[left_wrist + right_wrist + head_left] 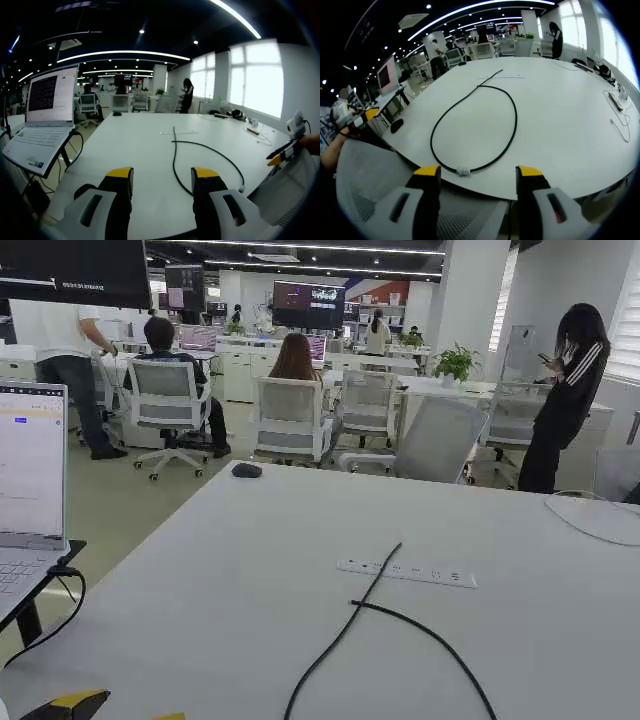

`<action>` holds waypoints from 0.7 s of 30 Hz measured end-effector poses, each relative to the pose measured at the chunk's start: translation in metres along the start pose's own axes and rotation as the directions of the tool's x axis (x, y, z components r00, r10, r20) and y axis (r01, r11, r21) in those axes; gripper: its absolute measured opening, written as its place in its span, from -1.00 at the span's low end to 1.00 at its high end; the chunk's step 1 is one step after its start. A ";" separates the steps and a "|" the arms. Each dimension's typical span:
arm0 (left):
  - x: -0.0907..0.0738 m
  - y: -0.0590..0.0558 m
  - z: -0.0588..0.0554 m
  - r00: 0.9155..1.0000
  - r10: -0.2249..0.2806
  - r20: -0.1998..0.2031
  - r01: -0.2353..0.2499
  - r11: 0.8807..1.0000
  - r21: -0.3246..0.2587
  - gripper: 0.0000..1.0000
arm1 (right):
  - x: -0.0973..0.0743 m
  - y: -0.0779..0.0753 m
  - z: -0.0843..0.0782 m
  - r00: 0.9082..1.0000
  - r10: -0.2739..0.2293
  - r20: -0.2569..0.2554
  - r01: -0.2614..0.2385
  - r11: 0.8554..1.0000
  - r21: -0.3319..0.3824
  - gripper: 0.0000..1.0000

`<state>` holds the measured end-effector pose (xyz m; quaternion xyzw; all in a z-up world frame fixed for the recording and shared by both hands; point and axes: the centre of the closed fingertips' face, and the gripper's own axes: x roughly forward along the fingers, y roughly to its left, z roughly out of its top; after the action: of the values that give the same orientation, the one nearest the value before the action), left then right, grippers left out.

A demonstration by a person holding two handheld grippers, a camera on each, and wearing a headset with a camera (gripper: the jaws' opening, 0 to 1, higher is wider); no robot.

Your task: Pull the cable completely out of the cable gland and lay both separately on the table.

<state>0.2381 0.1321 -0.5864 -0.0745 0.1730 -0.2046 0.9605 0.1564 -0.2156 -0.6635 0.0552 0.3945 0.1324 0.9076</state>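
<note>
White table [560, 110] bears looped cable [515, 120]; right gripper view reveals gland [463, 171].

The desk [180, 590] is wide and mostly bare around the black cable [335, 625]. A white power strip [405, 573] lies at its far end, and a laptop [30, 470] stands at the left edge.

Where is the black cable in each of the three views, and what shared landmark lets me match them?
Head view: the black cable crosses itself at lower centre, just in front of the white power strip.
Left gripper view: the cable curves at centre, above the jaws, with the strip just beyond.
Right gripper view: the cable forms a large loop at centre, with the strip at its far end.
Shared landmark: the white power strip.
</note>
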 end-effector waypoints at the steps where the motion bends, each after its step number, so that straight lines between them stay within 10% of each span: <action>1: 0.000 0.000 0.000 1.000 -0.001 0.002 0.001 1.000 -0.001 -0.11 | 0.000 0.000 0.000 1.000 -0.001 -0.001 0.001 1.000 0.002 0.33; 21: 0.001 0.000 0.000 1.000 -0.014 0.000 0.014 1.000 0.000 -0.15 | 0.000 0.000 -0.002 1.000 -0.002 -0.010 0.002 1.000 0.015 0.31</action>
<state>0.2385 0.1314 -0.5866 -0.0758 0.1724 -0.2115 0.9591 0.1553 -0.2159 -0.6650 0.0608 0.4001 0.1288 0.9053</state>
